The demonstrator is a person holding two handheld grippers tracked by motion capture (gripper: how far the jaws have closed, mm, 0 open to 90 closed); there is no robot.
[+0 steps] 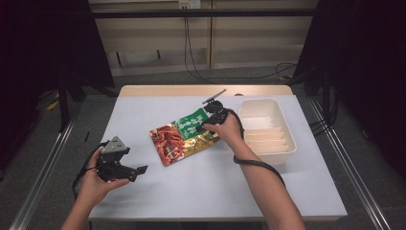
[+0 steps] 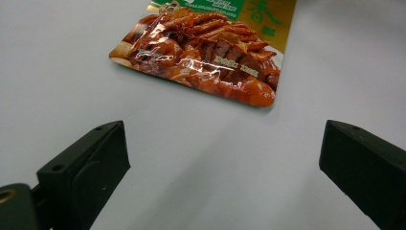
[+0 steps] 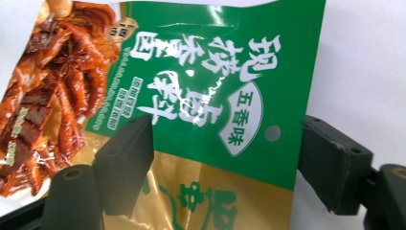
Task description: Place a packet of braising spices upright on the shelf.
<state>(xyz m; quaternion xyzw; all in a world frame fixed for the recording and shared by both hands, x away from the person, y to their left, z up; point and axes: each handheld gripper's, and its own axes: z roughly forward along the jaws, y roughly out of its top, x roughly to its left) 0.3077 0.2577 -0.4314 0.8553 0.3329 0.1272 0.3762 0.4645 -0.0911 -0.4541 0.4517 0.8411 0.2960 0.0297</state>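
Observation:
A flat snack packet [image 1: 184, 136] printed green, gold and red-brown lies in the middle of the white table [image 1: 191, 187]. My right gripper [image 1: 207, 122] hovers over its green end, open. In the right gripper view the packet [image 3: 206, 96] lies under the right gripper [image 3: 225, 139], with one jaw above the print and the other at the packet's edge. My left gripper [image 1: 137, 173] is held low at the front left, open and holding nothing. In the left gripper view the left gripper [image 2: 222, 143] points at the packet's red-brown end [image 2: 206, 52], a short way off.
A white rectangular tray [image 1: 287, 139] with ribbed inserts stands at the table's right, close beside my right hand. Cables run over the floor behind the table. Metal rails flank the table on both sides.

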